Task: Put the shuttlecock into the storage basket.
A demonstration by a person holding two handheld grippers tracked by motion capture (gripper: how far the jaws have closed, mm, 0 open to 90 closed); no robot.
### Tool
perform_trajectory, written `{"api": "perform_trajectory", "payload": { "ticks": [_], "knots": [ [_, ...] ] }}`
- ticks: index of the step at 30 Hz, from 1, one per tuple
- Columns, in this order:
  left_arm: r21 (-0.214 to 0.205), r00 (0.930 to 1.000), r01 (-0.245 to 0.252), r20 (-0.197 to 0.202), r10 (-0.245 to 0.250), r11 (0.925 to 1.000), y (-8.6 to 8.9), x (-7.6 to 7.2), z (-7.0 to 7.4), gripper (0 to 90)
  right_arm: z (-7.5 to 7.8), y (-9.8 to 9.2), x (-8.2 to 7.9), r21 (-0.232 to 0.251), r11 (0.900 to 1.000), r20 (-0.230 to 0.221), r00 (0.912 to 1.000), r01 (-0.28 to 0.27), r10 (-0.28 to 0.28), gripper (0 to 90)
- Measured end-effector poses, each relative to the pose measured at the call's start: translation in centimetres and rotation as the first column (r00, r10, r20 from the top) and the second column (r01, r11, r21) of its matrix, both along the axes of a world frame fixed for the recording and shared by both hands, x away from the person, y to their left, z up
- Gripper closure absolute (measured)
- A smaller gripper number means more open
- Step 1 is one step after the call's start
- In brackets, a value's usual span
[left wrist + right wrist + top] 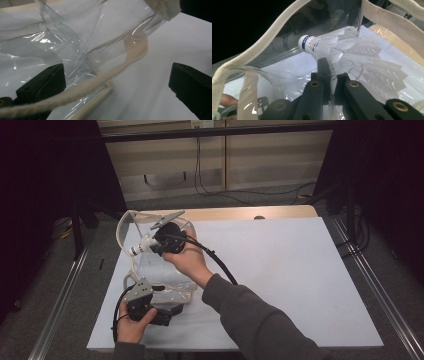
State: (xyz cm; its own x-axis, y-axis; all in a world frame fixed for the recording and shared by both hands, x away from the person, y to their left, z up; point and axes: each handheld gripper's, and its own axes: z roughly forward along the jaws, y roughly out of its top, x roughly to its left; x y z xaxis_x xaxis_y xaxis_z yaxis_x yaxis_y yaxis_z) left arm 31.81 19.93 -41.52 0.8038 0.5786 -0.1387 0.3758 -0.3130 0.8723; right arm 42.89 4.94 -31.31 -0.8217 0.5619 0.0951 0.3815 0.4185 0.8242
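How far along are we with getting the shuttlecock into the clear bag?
Done: the right gripper is shut on the shuttlecock by its feathers. In hand: it holds it at the mouth of the clear bag, inside the cloth rim. The left gripper stands open around the bag's cord. Left: lower it in and let go.

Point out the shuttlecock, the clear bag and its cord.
shuttlecock [308, 43], right gripper view, on its white cork head.
clear bag [165, 282], high view, on its plastic wall.
cord [82, 88], left gripper view, mid-length.

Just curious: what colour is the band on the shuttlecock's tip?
Blue, on the white shuttlecock; right gripper view shows it best.
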Motion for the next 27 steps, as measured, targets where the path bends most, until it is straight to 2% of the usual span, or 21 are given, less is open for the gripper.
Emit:
{"api": "perform_trajectory", "payload": {
  "ticks": [3,7,27],
  "knots": [
    [0.000,1.0000,0.000,-0.001,0.000,1.0000,0.0,0.0,0.0,0.9,0.1,0.1,-0.1,-0.002,1.0000,0.002,1.0000,0.002,-0.002,88.2],
    [0.002,1.0000,0.000,-0.003,0.000,1.0000,0.0,0.0,0.0,0.9,0.1,0.3,0.0,0.017,0.9998,-0.004,1.0000,0.007,-0.007,88.2],
    [-0.009,1.0000,-0.002,-0.004,0.002,1.0000,0.1,0.1,0.0,1.0,-0.2,1.1,0.1,0.027,0.9996,-0.012,0.9999,0.008,-0.007,88.2]
  ]
}}
